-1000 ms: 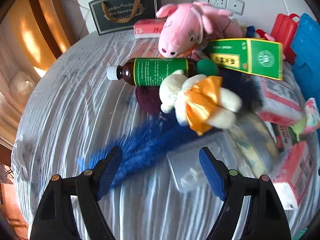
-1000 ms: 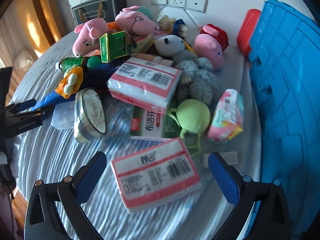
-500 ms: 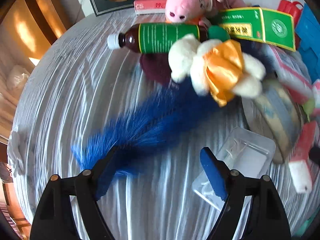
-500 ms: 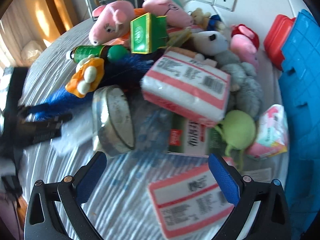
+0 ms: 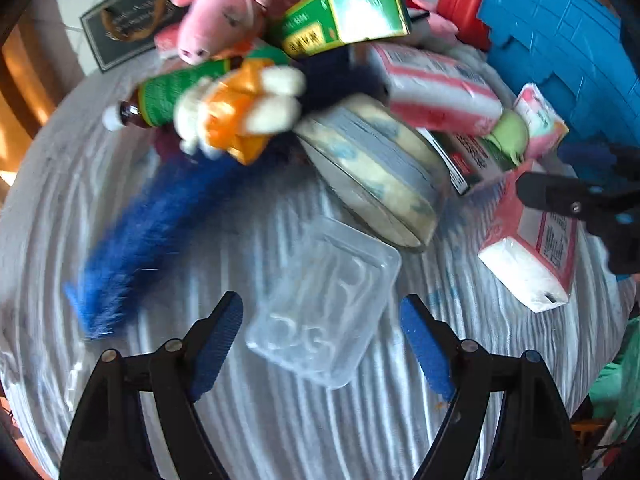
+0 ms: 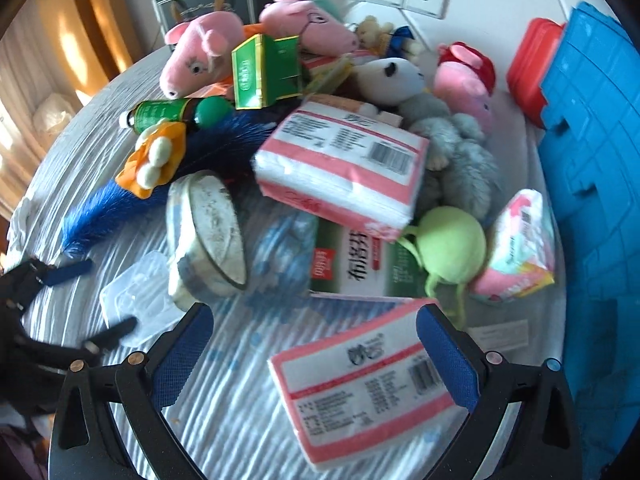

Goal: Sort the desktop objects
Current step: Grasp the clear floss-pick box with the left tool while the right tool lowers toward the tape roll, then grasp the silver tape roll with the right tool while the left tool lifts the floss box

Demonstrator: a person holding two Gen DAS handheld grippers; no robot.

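Observation:
My left gripper (image 5: 322, 344) is open and points down at a clear plastic box (image 5: 328, 300), which lies on the striped cloth between and just ahead of its blue pads without touching them. In the right wrist view the same box (image 6: 136, 304) sits between the left gripper's fingers (image 6: 68, 272). My right gripper (image 6: 314, 354) hangs open over a pink and white tissue pack (image 6: 368, 392); the pack lies flat under the gap, nearer the right pad. A round tin (image 5: 368, 176) leans beside the box.
A heap fills the far half of the table: a blue feather duster (image 5: 160, 232), an orange-dressed plush (image 5: 240, 116), a green-labelled bottle (image 5: 172, 92), a green carton (image 5: 344, 20), pink pig plushes (image 6: 200, 52), more tissue packs (image 6: 340, 164). A blue crate (image 6: 592, 160) stands at the right.
My left gripper has swung right, from over the blue duster to over the clear box, and rolled a little. The right gripper has sunk slightly over the tissue pack.

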